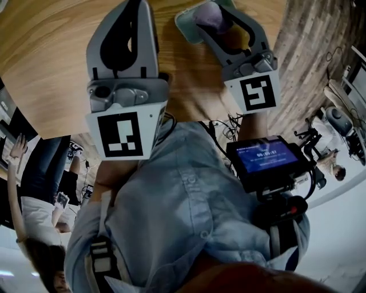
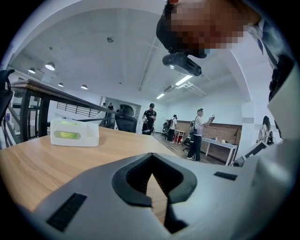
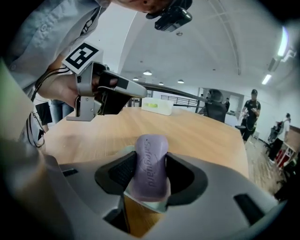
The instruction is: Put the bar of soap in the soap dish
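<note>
A purple bar of soap (image 3: 151, 172) stands on edge between the jaws of my right gripper (image 3: 151, 180), and the pads press on both of its sides. Right under it shows the pale green rim of the soap dish (image 3: 146, 205). In the head view the soap (image 1: 209, 15) and right gripper (image 1: 216, 20) hang over the dish (image 1: 185, 26) at the far side of the wooden table (image 1: 51, 57). My left gripper (image 1: 132, 16) hovers over the table to the left, its fingertips together with nothing between them (image 2: 151, 169).
A white box with a green label (image 2: 75, 133) stands far back on the table, also in the right gripper view (image 3: 157, 106). The table's edge runs at the right (image 3: 243, 154). Several people stand in the room beyond. A blue-screened device (image 1: 266, 157) hangs at the person's waist.
</note>
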`<state>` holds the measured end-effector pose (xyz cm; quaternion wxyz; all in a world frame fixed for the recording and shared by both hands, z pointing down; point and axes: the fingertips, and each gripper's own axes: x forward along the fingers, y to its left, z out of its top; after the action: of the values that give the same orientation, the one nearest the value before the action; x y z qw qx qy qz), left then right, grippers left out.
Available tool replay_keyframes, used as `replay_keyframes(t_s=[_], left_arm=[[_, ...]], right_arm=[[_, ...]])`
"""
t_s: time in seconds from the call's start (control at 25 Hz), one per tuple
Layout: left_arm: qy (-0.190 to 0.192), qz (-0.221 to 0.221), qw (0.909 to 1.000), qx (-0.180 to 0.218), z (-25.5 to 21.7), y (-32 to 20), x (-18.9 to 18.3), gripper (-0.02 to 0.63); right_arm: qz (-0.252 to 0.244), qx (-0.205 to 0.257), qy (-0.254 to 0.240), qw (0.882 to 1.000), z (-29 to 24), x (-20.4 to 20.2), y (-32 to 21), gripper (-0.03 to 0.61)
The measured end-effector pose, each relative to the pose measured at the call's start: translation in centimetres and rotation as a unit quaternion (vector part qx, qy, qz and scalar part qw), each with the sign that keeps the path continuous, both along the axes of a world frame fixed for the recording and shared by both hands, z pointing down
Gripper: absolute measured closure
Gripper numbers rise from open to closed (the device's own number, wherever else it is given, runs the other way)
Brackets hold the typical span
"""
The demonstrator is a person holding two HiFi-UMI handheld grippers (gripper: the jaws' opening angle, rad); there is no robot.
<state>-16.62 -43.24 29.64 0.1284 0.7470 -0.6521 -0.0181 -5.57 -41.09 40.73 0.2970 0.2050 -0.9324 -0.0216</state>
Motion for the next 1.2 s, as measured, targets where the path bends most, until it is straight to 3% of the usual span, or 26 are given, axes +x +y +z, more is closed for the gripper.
replay_keyframes(t_s=[0.24,0.52,0.92,1.08,1.16,1.2], left_arm=[[-0.001,-0.006,1.0,-0.005,0.0,0.4,-0.3,0.607],[0.0,-0.01,0.9999,0.0,-0.2,0.4,-0.4,0.607],[-0.004,-0.009,0.9999,0.002,0.0,0.1,-0.4,0.607],[-0.003,-0.01,0.9999,0.005,0.0,-0.1,-0.6,0.607],[-0.003,-0.01,0.9999,0.007,0.0,-0.2,-0.6,0.607],[-0.003,-0.01,0.9999,0.007,-0.1,-0.1,-0.7,0.607]], right_arm=[[-0.068,0.001,0.047,0.997,1.0,-0.7,1.7,0.368],[-0.085,0.008,0.057,0.995,0.9,-0.8,2.0,0.363],[-0.084,0.003,0.025,0.996,-0.1,-1.2,1.5,0.341],[-0.066,-0.015,-0.015,0.998,-1.3,-1.1,1.0,0.341],[-0.048,-0.018,-0.036,0.998,-1.9,-1.1,0.5,0.369],[-0.042,-0.015,-0.039,0.998,-2.1,-1.2,0.1,0.417]])
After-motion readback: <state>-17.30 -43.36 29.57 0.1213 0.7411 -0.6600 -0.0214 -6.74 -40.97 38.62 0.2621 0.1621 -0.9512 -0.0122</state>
